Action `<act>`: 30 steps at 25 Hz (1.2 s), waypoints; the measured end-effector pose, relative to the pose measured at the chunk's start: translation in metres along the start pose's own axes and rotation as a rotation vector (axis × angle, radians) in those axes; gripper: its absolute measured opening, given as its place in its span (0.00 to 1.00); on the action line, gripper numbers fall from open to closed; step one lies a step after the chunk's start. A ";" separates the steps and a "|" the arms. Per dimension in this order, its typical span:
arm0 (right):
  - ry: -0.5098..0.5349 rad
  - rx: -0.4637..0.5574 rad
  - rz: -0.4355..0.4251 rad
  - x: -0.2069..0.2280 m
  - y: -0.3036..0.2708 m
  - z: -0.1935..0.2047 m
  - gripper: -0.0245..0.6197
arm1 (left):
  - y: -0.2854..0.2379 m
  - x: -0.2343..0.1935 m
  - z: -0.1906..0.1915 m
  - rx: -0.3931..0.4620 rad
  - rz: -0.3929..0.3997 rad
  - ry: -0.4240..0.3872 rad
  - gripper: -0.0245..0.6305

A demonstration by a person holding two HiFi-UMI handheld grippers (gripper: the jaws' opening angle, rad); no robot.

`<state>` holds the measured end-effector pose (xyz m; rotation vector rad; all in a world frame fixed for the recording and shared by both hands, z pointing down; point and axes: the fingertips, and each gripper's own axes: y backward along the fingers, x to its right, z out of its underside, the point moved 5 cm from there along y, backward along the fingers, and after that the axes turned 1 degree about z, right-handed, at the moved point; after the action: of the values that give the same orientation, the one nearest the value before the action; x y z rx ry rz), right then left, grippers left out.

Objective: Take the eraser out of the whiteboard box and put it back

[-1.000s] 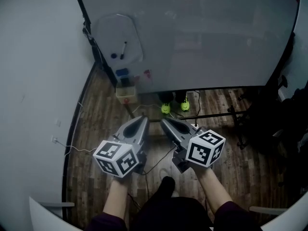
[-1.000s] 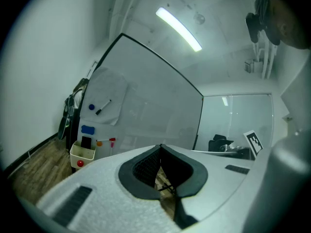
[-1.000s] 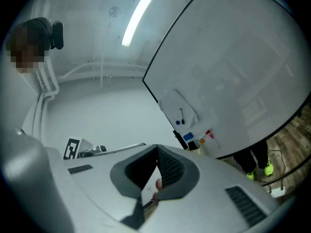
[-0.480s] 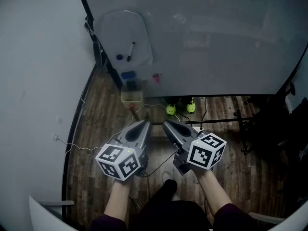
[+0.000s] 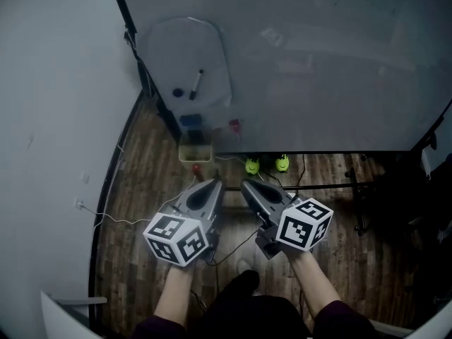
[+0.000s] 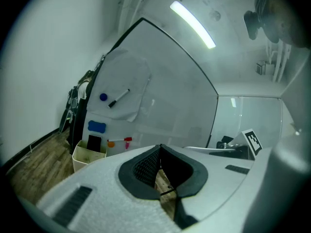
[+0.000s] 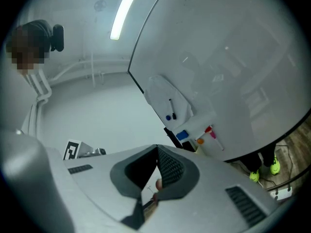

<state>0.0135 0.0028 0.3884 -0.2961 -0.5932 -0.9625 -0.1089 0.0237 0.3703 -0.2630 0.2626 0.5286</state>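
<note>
The floor (image 5: 141, 182) is made of dark brown wood planks. A plain white wall (image 5: 49, 104) stands on the left. It has a small socket (image 5: 79, 205) low down, and a thin white cable (image 5: 116, 219) runs from there across the floor. A big whiteboard (image 5: 318, 62) with a black edge fills the far side. Two bright green shoes (image 5: 252, 166) are on the floor under it. A long strip light (image 6: 192, 24) shines on the white ceiling.

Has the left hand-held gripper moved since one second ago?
Yes. The left hand-held gripper has come slightly nearer the box under the whiteboard; the gap between them shrank.
</note>
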 end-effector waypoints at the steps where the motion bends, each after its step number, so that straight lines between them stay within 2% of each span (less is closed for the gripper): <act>1: -0.002 -0.002 0.002 0.002 -0.003 -0.002 0.04 | -0.003 -0.003 -0.002 -0.003 -0.001 0.004 0.05; 11: 0.001 -0.021 0.017 0.010 -0.033 -0.020 0.04 | -0.017 -0.030 -0.020 -0.019 -0.005 0.014 0.05; 19: 0.008 -0.041 0.006 0.023 -0.049 -0.028 0.04 | -0.034 -0.042 -0.021 -0.023 -0.017 0.026 0.05; 30: -0.012 -0.119 -0.103 0.057 -0.086 -0.043 0.04 | -0.064 -0.066 -0.026 -0.002 -0.146 0.057 0.05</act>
<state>-0.0196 -0.1043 0.3863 -0.3802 -0.5669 -1.0983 -0.1353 -0.0676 0.3783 -0.2965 0.2956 0.3774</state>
